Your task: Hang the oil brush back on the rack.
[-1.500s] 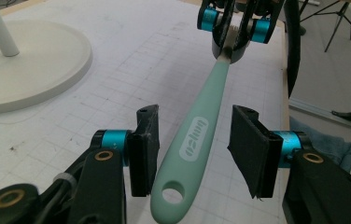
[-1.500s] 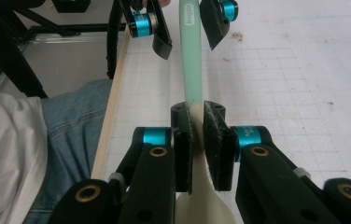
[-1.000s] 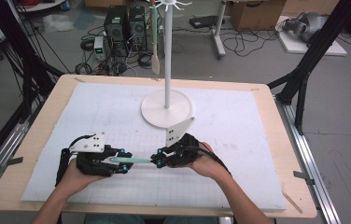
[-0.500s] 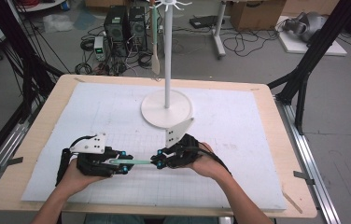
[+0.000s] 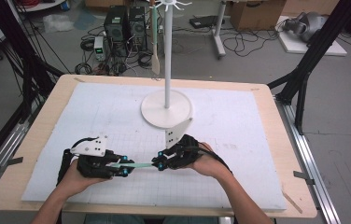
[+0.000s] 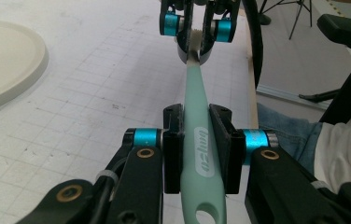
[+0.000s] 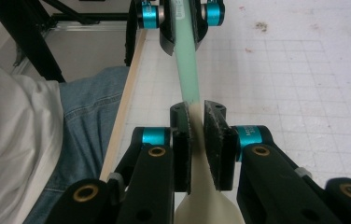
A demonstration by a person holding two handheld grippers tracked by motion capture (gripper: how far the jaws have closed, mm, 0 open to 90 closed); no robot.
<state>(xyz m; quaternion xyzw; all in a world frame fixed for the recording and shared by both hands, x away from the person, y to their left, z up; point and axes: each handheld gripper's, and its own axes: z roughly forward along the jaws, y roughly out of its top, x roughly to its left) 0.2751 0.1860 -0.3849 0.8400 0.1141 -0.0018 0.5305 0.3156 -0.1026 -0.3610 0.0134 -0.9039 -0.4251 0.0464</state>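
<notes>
Though partly hidden, spatula (image 5: 138,164) near table edge (image 5: 155,208)

a white round-based stand (image 5: 166,108) rises near the table's (image 5: 276,154) far edge, on a white gridded mat (image 5: 239,140).

A mint-green-handled spatula (image 5: 138,165) with a cream blade lies level just above the white mat.

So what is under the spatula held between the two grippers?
Under the spatula, the white gridded mat shows. The left gripper and right gripper cover the mat beneath its two ends.
</notes>
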